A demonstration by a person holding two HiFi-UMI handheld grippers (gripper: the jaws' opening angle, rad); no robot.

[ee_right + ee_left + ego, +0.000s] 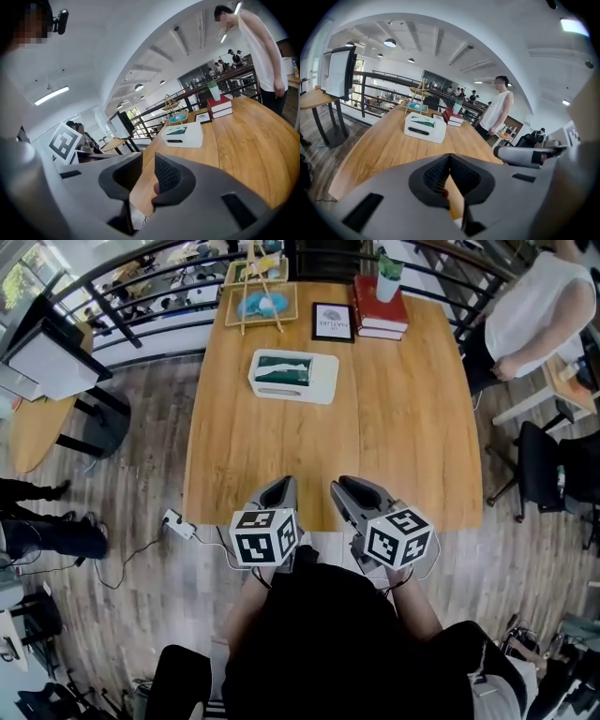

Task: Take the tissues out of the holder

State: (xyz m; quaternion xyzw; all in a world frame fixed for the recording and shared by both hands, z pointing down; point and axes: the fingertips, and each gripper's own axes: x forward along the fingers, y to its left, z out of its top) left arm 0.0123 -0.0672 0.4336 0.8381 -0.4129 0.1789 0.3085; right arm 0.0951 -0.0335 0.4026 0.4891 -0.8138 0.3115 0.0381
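A white tissue holder with a green and white tissue pack in it lies on the wooden table, left of centre and toward the far side. It also shows ahead in the left gripper view and the right gripper view. My left gripper hovers at the table's near edge, its tips touching with nothing between them. Beside it my right gripper stands with a narrow gap between its jaws, empty. Both are well short of the holder.
At the table's far end are a stack of red books with a plant pot, a small framed picture and a wooden tray stand. A person in white stands at the far right corner. A power strip lies on the floor at left.
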